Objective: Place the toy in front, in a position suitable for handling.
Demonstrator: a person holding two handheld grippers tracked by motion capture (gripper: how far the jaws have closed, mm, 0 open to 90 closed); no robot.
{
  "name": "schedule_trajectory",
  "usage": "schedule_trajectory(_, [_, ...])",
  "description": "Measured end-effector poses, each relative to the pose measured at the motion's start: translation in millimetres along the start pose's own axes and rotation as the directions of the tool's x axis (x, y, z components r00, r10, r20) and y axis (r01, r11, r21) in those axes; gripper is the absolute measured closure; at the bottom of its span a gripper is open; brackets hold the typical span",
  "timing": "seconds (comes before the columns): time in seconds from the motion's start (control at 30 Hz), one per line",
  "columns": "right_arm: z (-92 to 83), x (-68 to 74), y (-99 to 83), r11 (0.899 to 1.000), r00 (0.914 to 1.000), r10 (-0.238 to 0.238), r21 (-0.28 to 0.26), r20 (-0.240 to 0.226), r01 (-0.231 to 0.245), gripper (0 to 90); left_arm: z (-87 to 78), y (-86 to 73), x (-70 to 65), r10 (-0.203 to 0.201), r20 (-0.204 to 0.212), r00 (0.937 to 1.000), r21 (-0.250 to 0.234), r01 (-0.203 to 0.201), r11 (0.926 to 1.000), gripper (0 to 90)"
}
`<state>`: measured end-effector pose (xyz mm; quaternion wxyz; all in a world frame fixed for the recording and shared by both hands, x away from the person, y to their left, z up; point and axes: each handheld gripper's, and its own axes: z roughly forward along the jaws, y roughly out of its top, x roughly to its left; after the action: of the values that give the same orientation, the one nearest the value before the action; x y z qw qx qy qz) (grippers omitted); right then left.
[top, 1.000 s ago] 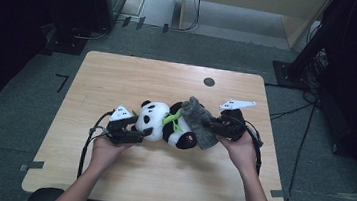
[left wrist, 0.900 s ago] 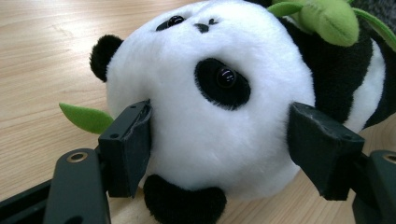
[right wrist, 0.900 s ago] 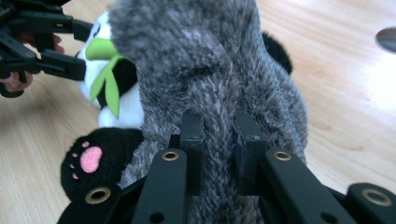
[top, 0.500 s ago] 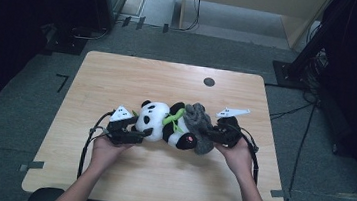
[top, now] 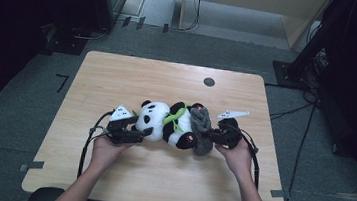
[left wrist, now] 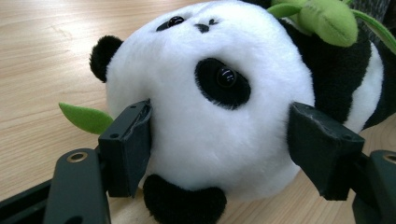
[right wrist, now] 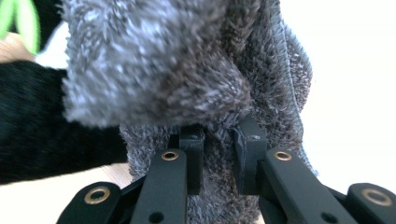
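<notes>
A black-and-white panda plush [top: 164, 121] with a green bamboo sprig [top: 175, 114] lies on its side mid-table. My left gripper [top: 145, 132] clasps its head [left wrist: 210, 107], one pad pressed into the fur on each side [left wrist: 133, 149]. A fuzzy grey cloth [top: 201, 128] lies over the panda's lower end. My right gripper [top: 213, 134] is shut on that cloth [right wrist: 187, 70], with a fold of it pinched between the narrow jaws of the right gripper [right wrist: 218, 140]. The panda's legs are mostly hidden under the cloth.
The wooden table [top: 118, 79] has a round black cap [top: 209, 82] near its far edge. Cables trail from both grippers toward the person. Dark equipment and floor cables surround the table.
My right gripper has come down toward the table with the grey cloth, which now sits lower against the panda. The left gripper and the panda's head have stayed put.
</notes>
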<state>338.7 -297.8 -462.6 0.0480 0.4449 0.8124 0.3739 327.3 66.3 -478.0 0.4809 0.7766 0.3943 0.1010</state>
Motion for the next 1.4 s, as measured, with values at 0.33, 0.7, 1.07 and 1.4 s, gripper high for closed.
schedule_trajectory(0.33, [-1.6, -9.3, -2.2, 0.999, 0.9983, 0.008, 0.047, 0.058, -0.011, 78.5, 0.0, 0.0, 0.2, -0.001, -0.001, 1.0, 0.0, 0.001, 1.0, 26.1])
schedule_trajectory(0.7, [-26.0, -14.1, 2.1, 0.999, 0.9977, 0.037, -0.04, 0.057, -0.035, 78.5, 0.2, 0.1, -0.2, 0.001, -0.003, 1.0, 0.001, -0.001, 1.0, 26.2])
schedule_trajectory(1.07, [-53.7, 24.4, 27.4, 0.986, 0.9952, -0.097, -0.139, 0.002, 0.097, 78.8, 0.3, -0.8, -1.7, 0.009, -0.012, 0.9999, 0.0, -0.009, 1.0, 26.3])
schedule_trajectory(1.4, [-43.3, 45.1, 44.9, 0.978, 0.9856, -0.162, -0.139, -0.046, 0.155, 78.9, 0.1, -2.5, -2.6, 0.0, -0.017, 0.9999, -0.007, -0.001, 1.0, 26.9])
